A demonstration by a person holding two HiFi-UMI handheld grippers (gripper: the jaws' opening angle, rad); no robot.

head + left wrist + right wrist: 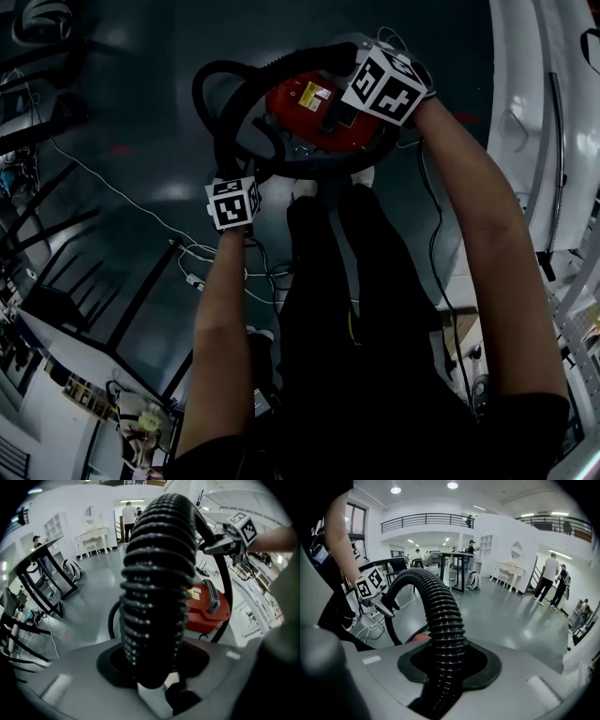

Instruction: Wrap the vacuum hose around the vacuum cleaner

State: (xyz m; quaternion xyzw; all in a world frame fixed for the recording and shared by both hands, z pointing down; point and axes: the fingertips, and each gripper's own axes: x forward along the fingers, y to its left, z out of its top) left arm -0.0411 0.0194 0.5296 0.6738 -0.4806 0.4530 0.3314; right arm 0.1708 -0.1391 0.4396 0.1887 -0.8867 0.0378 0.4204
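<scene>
A red vacuum cleaner (314, 111) stands on the grey floor just ahead of the person's feet. Its black ribbed hose (208, 82) curls in a loop round the left and far side of the body. My left gripper (246, 171) is low at the near left of the vacuum, shut on the hose (157, 583), which fills the left gripper view. My right gripper (336, 114) hovers over the top of the vacuum, shut on another stretch of the hose (443, 620). Each gripper shows in the other's view: the right gripper (220, 545) and the left gripper (383, 605).
White cables (183, 246) trail over the floor at the near left. Black-legged desks (66, 281) stand to the left and a white wall unit (530, 112) to the right. The person's dark legs (328, 281) are right behind the vacuum. People (547, 581) stand far off.
</scene>
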